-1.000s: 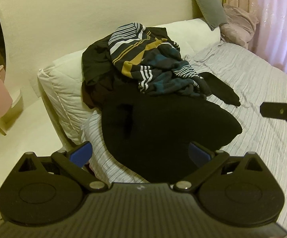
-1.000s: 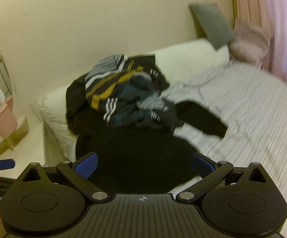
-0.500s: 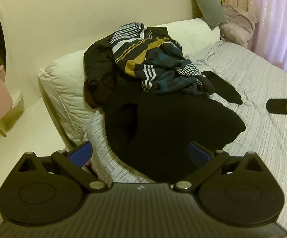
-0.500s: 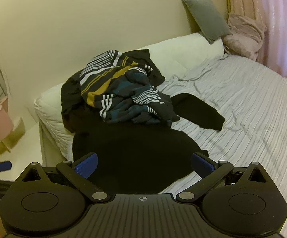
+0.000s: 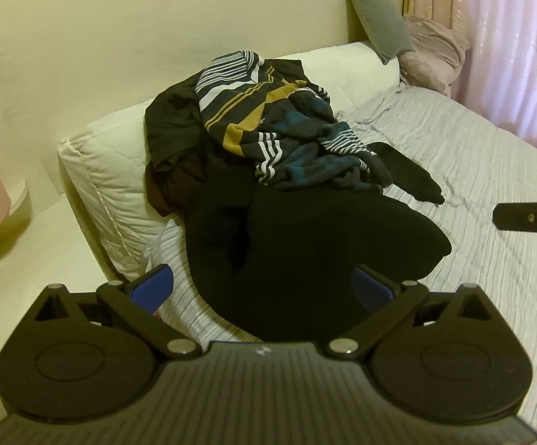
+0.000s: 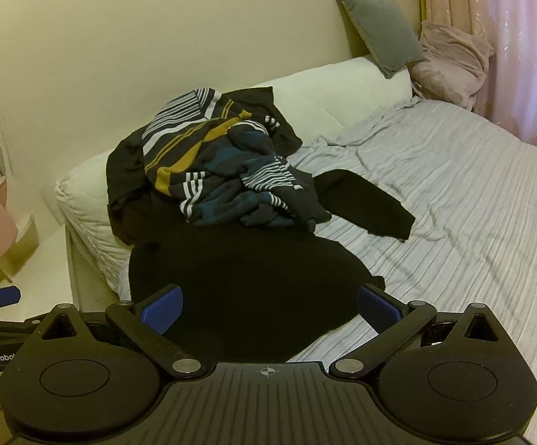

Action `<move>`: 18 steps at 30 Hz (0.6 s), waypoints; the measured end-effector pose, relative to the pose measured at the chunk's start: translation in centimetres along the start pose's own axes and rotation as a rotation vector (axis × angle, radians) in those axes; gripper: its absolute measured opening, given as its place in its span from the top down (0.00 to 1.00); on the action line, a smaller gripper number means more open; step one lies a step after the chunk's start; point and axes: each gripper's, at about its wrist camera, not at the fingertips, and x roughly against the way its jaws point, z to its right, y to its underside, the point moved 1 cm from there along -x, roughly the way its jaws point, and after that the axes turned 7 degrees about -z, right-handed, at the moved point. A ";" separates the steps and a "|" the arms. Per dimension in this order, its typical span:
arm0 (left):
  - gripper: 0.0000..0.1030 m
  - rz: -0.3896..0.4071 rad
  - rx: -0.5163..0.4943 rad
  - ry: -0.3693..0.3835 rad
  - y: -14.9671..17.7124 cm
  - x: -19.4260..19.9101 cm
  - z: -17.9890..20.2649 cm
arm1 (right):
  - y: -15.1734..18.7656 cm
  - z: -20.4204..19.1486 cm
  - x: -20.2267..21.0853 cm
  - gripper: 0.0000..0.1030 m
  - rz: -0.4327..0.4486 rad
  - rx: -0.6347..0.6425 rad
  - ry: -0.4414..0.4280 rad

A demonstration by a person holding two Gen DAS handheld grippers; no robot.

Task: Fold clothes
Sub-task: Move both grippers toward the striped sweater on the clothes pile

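Black top (image 5: 305,244) lies flat at 12 o'clock under both my spread, empty hand-held grippers (image 5: 264,282) (image 6: 270,302), so I'd pinch its near hem corners first, clear of the striped heap (image 5: 279,129).

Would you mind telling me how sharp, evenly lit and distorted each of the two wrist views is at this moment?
Left wrist view: sharp, warm yellowish cast, strong fisheye bend with dark corners; the black garment is so dark its folds barely show. Right wrist view: equally sharp, same cast and curvature; the pink curtain is the brightest area, and stripes on the striped garment read clearly.
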 end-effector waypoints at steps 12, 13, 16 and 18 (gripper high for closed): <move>0.02 -0.017 -0.014 -0.044 -2.6 -2.0 0.0 | -1.2 3.6 -1.3 0.00 0.001 0.045 -0.068; 0.02 -0.007 -0.024 -0.064 -3.1 -2.0 0.0 | -1.6 3.9 -1.6 0.00 0.007 0.065 -0.071; 0.02 0.016 -0.045 -0.123 -4.6 -2.1 -0.1 | -2.9 4.9 -2.7 0.01 0.014 0.105 -0.090; 0.02 0.020 -0.068 -0.139 -5.9 -2.4 -0.4 | -3.7 5.2 -3.5 0.01 0.014 0.125 -0.100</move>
